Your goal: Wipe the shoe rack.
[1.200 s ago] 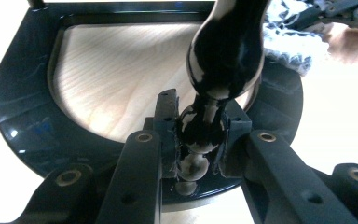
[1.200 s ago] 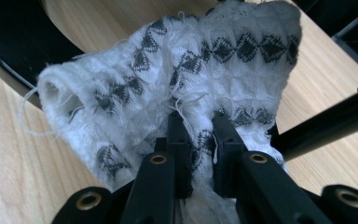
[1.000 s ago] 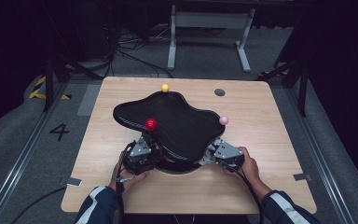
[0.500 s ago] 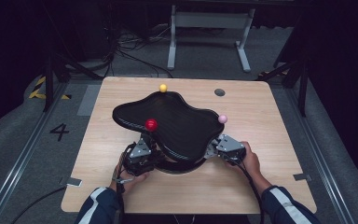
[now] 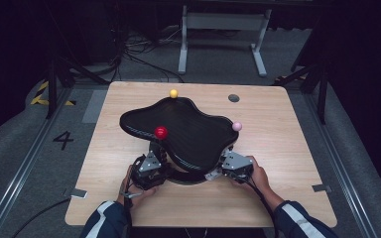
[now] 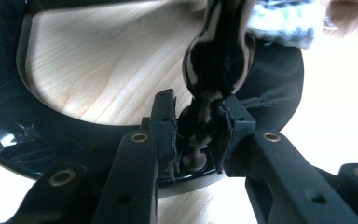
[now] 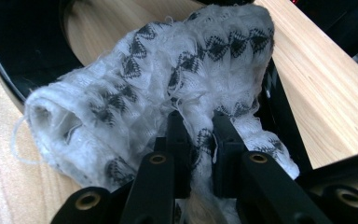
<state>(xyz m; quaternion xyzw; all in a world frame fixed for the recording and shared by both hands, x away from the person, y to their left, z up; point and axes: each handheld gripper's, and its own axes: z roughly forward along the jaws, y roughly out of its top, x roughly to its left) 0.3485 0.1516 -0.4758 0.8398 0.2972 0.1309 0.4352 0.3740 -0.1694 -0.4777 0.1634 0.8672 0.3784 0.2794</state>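
Near the table's [image 5: 287, 148] front edge, a black wavy tray [image 5: 188, 131] is carried. The left claw [image 6: 198, 135] is clamped on the tray's glossy black stem [image 6: 216, 60]; the right claw [image 7: 200, 135] is closed on a white patterned cloth [image 7: 168, 74].

A dim room: grey floor [image 5: 39, 163] (marked 4), cables [image 5: 144, 62], a white metal stand [image 5: 223, 29] behind the wooden table [image 5: 287, 144].

Base under the black tray [image 5: 188, 131] mostly hidden; white patterned sleeve [image 7: 168, 79] cut off by the frame's top.
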